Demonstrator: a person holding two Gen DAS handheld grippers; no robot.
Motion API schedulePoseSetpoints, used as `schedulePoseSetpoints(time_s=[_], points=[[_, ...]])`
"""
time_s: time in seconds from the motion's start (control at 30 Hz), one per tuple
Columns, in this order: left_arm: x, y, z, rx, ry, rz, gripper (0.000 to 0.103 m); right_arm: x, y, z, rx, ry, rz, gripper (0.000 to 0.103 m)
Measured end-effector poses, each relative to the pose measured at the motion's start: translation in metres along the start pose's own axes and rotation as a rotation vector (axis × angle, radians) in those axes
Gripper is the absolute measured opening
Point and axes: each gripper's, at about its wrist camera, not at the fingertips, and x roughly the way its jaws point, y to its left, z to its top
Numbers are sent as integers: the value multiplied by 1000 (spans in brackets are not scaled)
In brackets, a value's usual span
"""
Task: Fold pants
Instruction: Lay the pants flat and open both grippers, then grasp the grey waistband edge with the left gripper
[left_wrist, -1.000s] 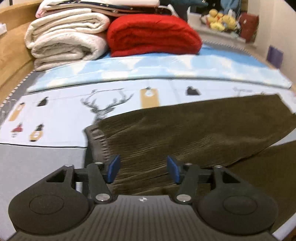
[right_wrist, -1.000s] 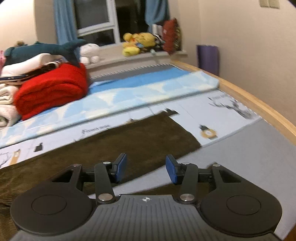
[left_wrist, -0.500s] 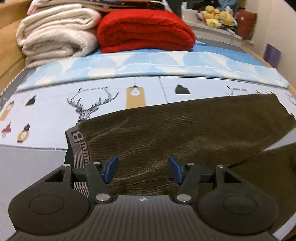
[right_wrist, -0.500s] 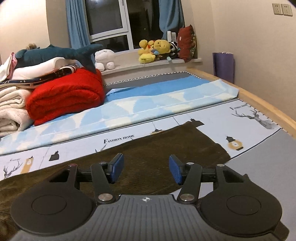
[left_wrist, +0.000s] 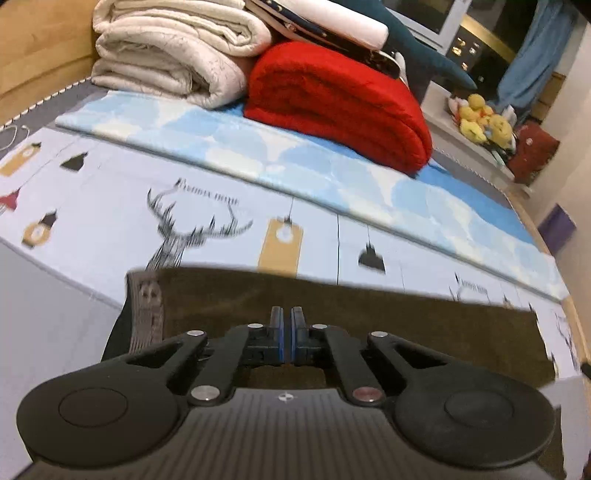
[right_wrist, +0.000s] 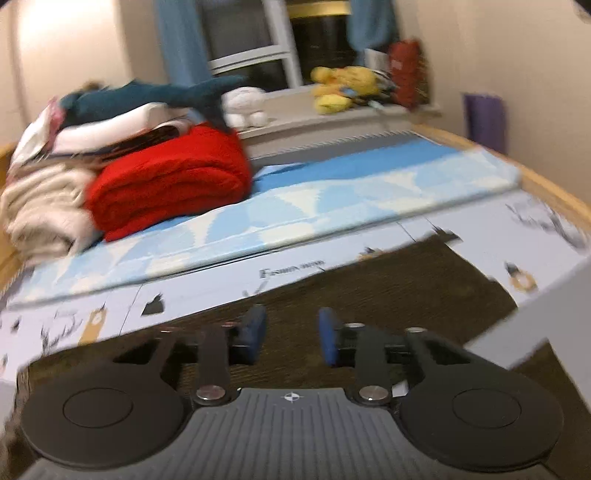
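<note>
Left tool (left_wrist: 287, 334) pinched over pants (left_wrist: 369, 314); right tool (right_wrist: 291, 338) spread.

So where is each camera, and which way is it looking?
Left wrist: sits on the left gripper, looking across the brown pants near the waistband toward the red blanket; its fingers show pressed together.
Right wrist: sits on the right gripper, looking over the pants toward the window; its fingers show apart.
Both see the pants, red blanket and yellow plush toys.
</note>
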Motion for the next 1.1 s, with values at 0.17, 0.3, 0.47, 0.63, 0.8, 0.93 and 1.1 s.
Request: schedulePoseSetpoints(time_s=[0.17, 0.3, 0.47, 0.63, 0.8, 0.93, 1.1], points=[[42, -5, 15, 58, -60, 48, 18, 6, 14, 4, -43, 6, 20, 24], [101, 1, -1, 169, 61, 175, 45, 13, 13, 9, -29, 10, 19, 25], [136, 12, 2, 208, 48, 250, 84, 23, 10, 8, -32, 25, -6, 25], [166, 24, 6, 226, 69, 275, 89, 31, 5, 7, -33, 52, -18, 25], [193, 29, 5, 284, 109, 250, 91, 37, 6, 7, -34, 65, -22, 25], [203, 32, 3, 284, 147, 200, 92, 39, 8, 6, -43, 70, -25, 25], [200, 28, 5, 291, 162, 147, 63, 41, 7, 4, -46, 85, -40, 25]])
